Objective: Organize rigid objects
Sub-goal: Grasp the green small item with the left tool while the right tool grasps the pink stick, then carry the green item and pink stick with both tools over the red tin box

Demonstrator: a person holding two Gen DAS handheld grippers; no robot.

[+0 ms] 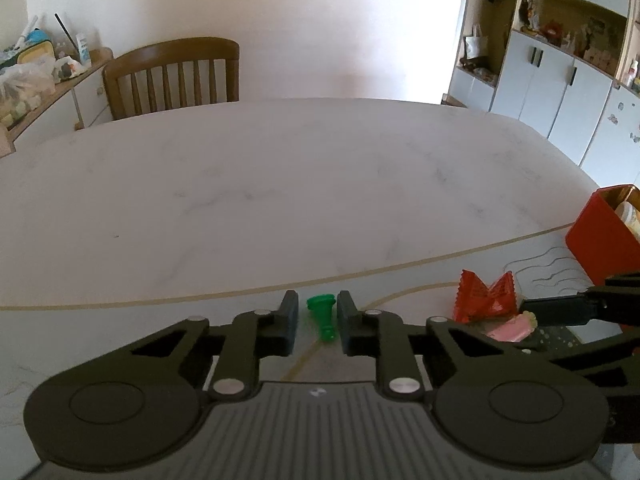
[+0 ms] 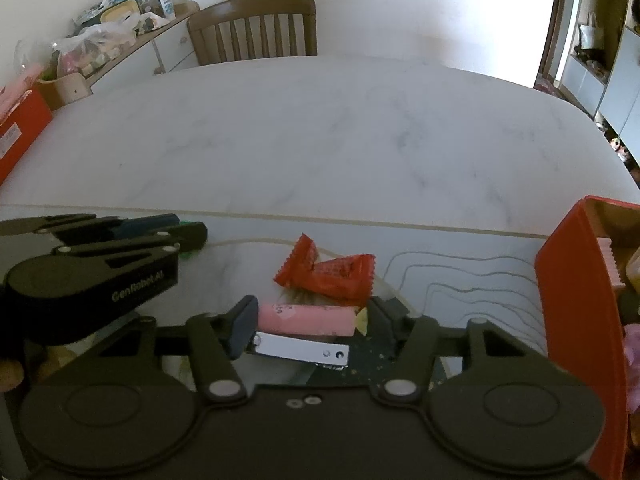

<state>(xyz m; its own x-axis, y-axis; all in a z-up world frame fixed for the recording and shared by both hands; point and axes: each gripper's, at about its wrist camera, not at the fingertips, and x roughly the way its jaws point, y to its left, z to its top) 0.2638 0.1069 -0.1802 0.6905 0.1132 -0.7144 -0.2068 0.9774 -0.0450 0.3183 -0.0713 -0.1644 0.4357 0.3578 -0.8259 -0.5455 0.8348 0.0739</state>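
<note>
- Well under way, by the look of it: red box [image 2: 576, 320] at the right already holding a few items, among them something pink and ribbed and something yellowish.
- Still loose on the table [image 1: 280, 184]: green chess-like piece [image 1: 323, 316], red wrapper [image 2: 332, 274], pink stapler [image 2: 306, 318] with its metal base showing.
- Left gripper [image 1: 318, 320] parted, jaws flanking the green piece with a sliver of gap each side, not yet pinching.
- Right gripper [image 2: 312, 320] spread wide around the pink stapler; left pad touching or nearly touching its end, right pad apart from it; no firm grip judged.
- Red wrapper lying just behind the stapler, touching or overlapping it; likely to be dragged along.
- Plenty of bare marble ahead, up to the far edge by the chair [image 1: 176, 76].
- Tight on the near side: both grippers close together, box wall just right of the right gripper.
</note>
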